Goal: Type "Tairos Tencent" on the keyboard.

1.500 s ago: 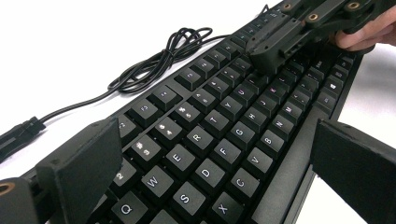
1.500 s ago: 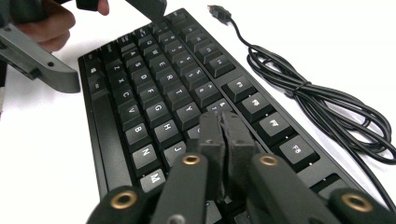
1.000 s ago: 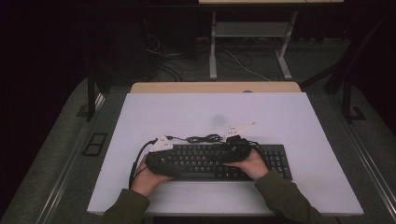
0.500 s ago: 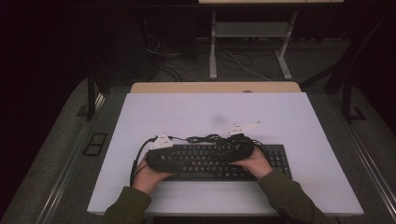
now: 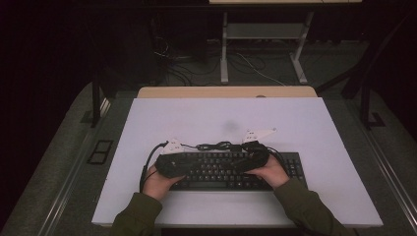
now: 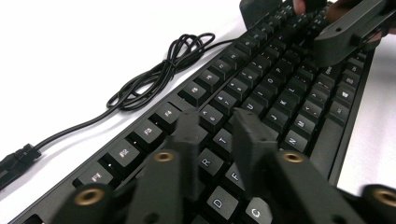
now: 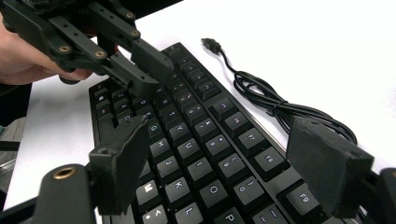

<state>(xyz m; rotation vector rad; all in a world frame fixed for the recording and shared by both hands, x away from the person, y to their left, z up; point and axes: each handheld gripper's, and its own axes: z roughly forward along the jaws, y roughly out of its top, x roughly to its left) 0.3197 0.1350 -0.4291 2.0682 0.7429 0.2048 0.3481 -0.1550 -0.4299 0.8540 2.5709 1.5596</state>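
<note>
left gripper (image 6: 215,128) jaws just narrowed, empty | right gripper (image 7: 233,163) jaws widening, empty | risk: jaws snag keycaps, shifting black rectangular plastic keyboard (image 5: 226,169)

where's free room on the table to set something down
Bare patches: the far half of the table behind the keyboard, and the near strip before it. Crowded: the cable bundle and both grippers over the keys.
</note>
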